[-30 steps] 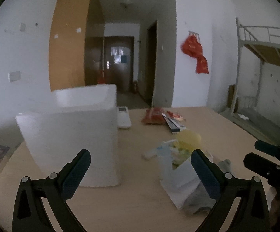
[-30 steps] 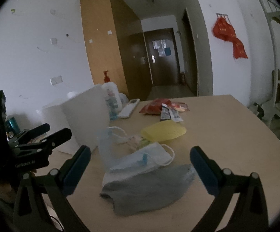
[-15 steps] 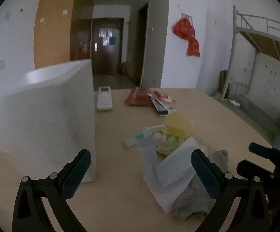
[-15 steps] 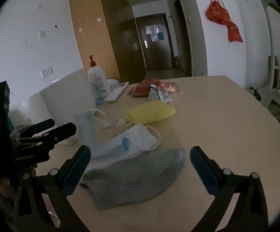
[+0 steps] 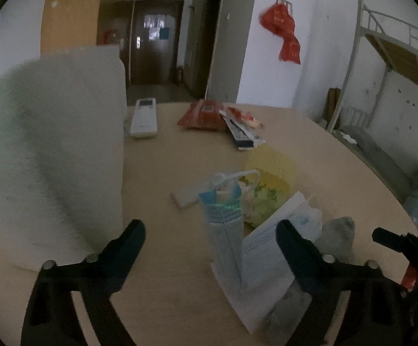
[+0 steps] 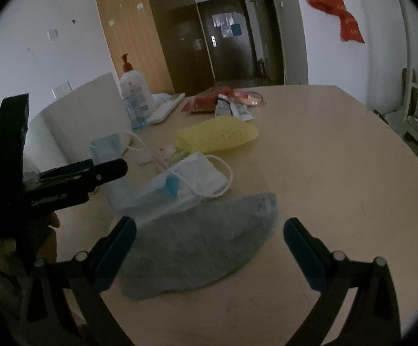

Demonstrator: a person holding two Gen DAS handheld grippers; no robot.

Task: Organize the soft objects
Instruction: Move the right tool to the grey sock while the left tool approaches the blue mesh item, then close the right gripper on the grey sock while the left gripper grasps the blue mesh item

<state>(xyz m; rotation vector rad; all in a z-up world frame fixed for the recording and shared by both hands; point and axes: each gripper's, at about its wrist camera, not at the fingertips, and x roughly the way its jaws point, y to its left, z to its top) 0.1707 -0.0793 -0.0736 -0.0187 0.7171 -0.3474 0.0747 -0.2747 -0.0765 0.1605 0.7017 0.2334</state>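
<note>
A pile of soft things lies on the wooden table (image 6: 338,155): a grey sock (image 6: 203,245), a white face mask (image 6: 191,181), a blue face mask standing up (image 5: 224,230) and a yellow mesh sponge (image 6: 217,135). My right gripper (image 6: 209,236) is open, low over the grey sock, which lies between its fingers. My left gripper (image 5: 210,240) is open, empty, just in front of the blue mask; it also shows at the left of the right wrist view (image 6: 93,173). The sock shows in the left wrist view (image 5: 337,236) behind the right finger.
A tall white box (image 5: 50,150) stands close on the left. Behind it are a pump bottle (image 6: 135,92) and a white remote (image 5: 144,118). Red snack packets (image 5: 203,115) and sachets (image 6: 232,109) lie at the back. A bunk bed (image 5: 393,57) is on the right.
Both grippers have moved forward and lower toward the pile. The left one has come close to the white box and blue mask; the right one now straddles the grey sock. Both stay open.
</note>
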